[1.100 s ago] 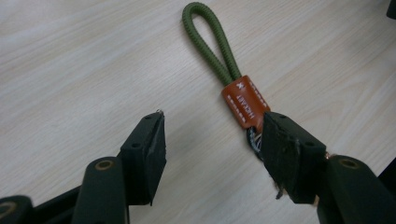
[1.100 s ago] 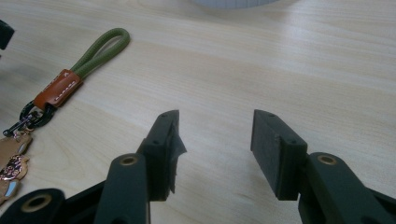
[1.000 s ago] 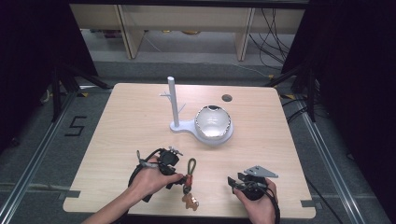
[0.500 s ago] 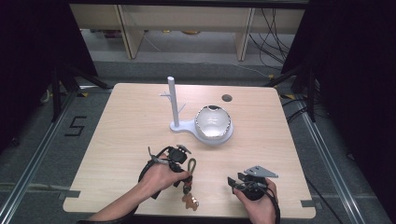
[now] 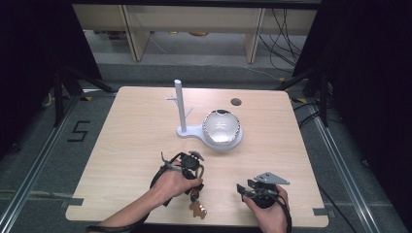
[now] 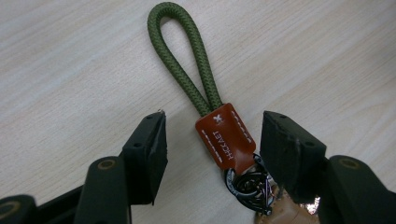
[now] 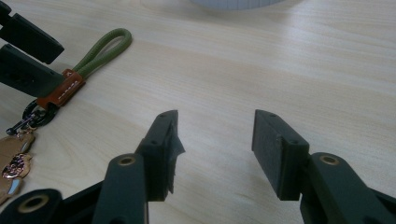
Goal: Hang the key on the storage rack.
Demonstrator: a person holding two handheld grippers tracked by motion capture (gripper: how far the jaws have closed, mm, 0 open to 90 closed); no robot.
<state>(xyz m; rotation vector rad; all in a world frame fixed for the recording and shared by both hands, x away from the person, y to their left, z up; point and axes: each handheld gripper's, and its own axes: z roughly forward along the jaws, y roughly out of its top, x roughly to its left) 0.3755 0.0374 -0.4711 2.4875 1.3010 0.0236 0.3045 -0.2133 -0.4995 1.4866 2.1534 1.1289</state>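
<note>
Left gripper view: we see left gripper (image 6: 212,140) jaws apart, straddling the olive-green cord keychain's brown leather tab (image 6: 225,136); right gripper (image 7: 215,140) gapes nearby.

Your keychain (image 6: 224,140) lies flat on the wood table (image 5: 121,145) near its front edge: an olive rope loop (image 6: 180,56) stitched into a brown leather tab (image 6: 225,137), a dark metal ring (image 6: 245,184) below it, and a copper-coloured charm (image 5: 197,209) at the end nearest you.

wooden table (image 5: 126,141), white peg stand (image 5: 180,109), shiny bowl (image 5: 221,127), shelving (image 5: 194,19)
</note>
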